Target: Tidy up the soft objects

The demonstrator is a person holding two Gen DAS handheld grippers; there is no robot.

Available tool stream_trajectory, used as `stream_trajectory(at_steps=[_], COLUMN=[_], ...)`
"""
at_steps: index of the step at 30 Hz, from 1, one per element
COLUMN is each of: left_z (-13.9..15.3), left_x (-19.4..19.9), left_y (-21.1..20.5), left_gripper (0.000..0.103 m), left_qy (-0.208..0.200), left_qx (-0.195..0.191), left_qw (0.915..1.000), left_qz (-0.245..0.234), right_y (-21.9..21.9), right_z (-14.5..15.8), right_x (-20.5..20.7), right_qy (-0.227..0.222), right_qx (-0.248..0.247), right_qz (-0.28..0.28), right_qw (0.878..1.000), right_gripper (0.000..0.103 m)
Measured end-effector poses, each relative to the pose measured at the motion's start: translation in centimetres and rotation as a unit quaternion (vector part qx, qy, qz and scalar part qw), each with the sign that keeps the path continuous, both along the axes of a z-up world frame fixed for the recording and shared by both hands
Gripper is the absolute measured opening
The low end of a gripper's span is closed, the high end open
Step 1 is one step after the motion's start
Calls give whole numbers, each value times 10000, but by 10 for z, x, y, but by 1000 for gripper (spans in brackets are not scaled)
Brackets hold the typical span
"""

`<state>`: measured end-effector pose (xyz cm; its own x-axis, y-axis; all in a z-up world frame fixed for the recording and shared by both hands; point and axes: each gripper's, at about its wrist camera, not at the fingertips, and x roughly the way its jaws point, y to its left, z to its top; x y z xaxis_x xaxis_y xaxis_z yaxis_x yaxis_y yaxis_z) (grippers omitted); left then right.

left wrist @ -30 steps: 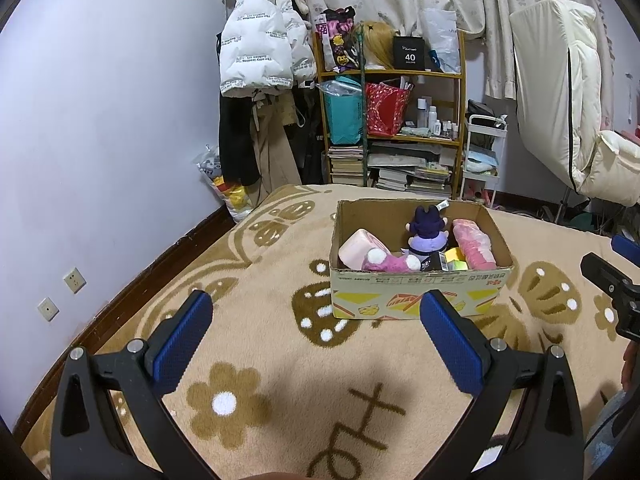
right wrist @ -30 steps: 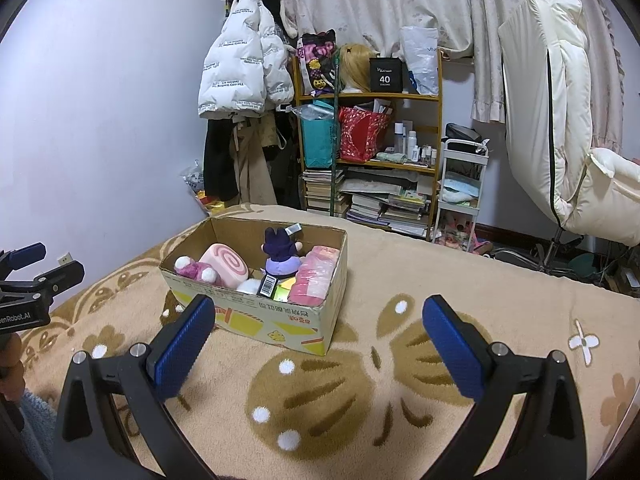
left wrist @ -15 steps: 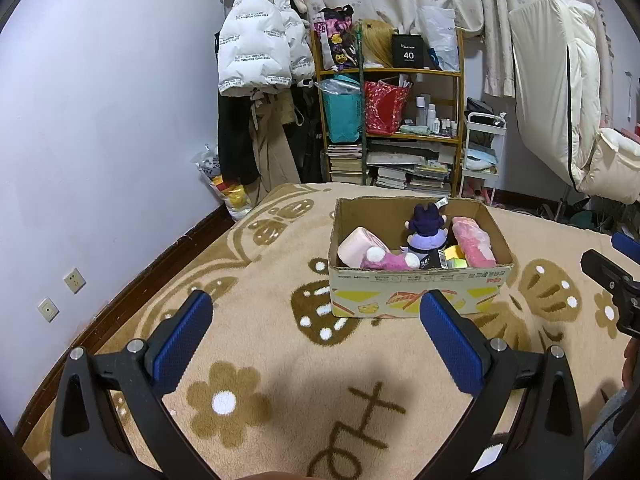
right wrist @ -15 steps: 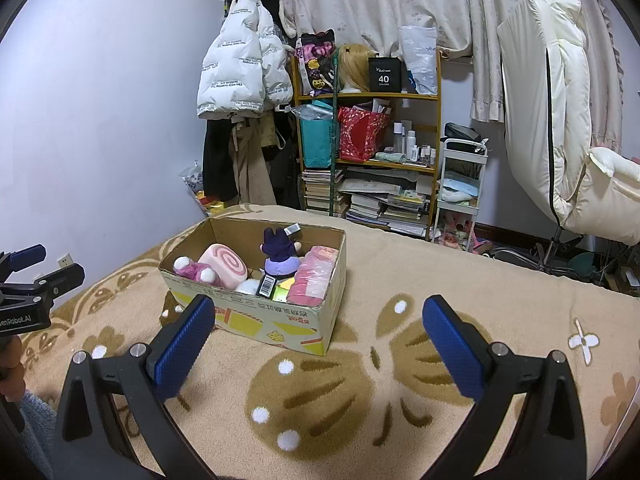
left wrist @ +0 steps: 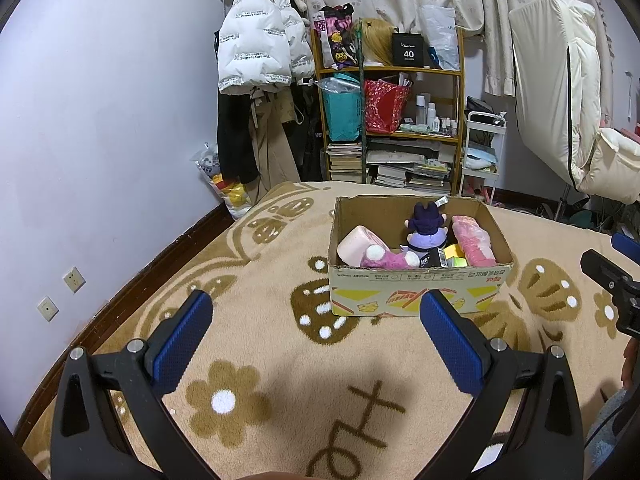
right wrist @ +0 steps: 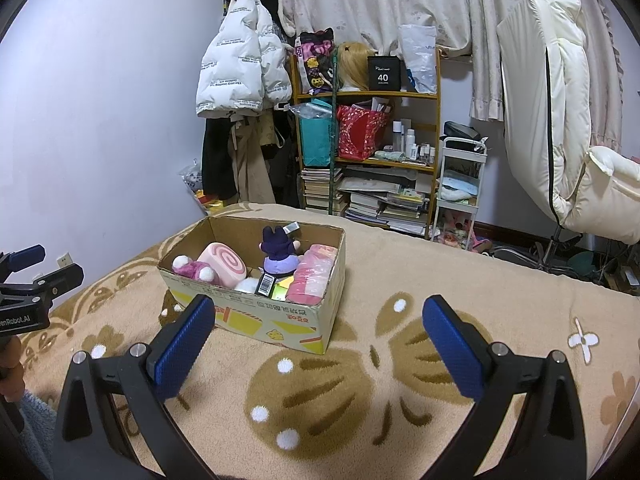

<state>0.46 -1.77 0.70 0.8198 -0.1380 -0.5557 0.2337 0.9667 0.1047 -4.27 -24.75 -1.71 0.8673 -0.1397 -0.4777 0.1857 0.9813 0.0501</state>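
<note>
- Left wrist view: my left claw [left wrist: 316, 334] hangs over the blanket [left wrist: 280, 360] with its jaws wide apart and nothing between them. My other tool, the right claw [left wrist: 612, 280], pokes in at 3 o'clock.
- The box [left wrist: 416, 292] sits ahead at about 1 o'clock, well apart from my pads, and the soft things are all inside it.
- In it, from 9 to 3 o'clock: a pink roll [left wrist: 356, 242], a pink plush [left wrist: 384, 258] with white paws, a purple doll [left wrist: 427, 228] upright at the middle, and a pink bag [left wrist: 474, 240] along the right wall.
- I judge all of these light and squashy; they should give under the pads, so I would bite deep into the body, not a paw or tag.
- The bag looks like slick wrap and may slip; I would take it across its middle.
- Right wrist view: my right claw [right wrist: 318, 336] is likewise spread and empty, with the box [right wrist: 280, 320] at 11 o'clock, its near corner just past my left pad.
- The doll [right wrist: 280, 254] stands tallest and looks easiest to reach.
- The blanket is thick, soft and patterned, so the thin cardboard may slide or tip if I drag on it.
- Beyond: a shelf [right wrist: 368, 152] of books and bags, a white coat [right wrist: 240, 76] hanging, curtains, and a pale chair [right wrist: 560, 128] at 2 o'clock.
</note>
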Motion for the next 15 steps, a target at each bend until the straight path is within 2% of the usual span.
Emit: stream_trajectory(at_steps=[15], left_z=[-7], left_x=[-3], left_y=[0], left_gripper=[102], left_qy=[56], left_qx=[-6], left_qw=[10000], left_qz=[-1], right_y=[0], right_z=[0], right_x=[0], right_qy=[9], right_qx=[-2], right_qz=[2], right_qw=[10000], right_gripper=[103])
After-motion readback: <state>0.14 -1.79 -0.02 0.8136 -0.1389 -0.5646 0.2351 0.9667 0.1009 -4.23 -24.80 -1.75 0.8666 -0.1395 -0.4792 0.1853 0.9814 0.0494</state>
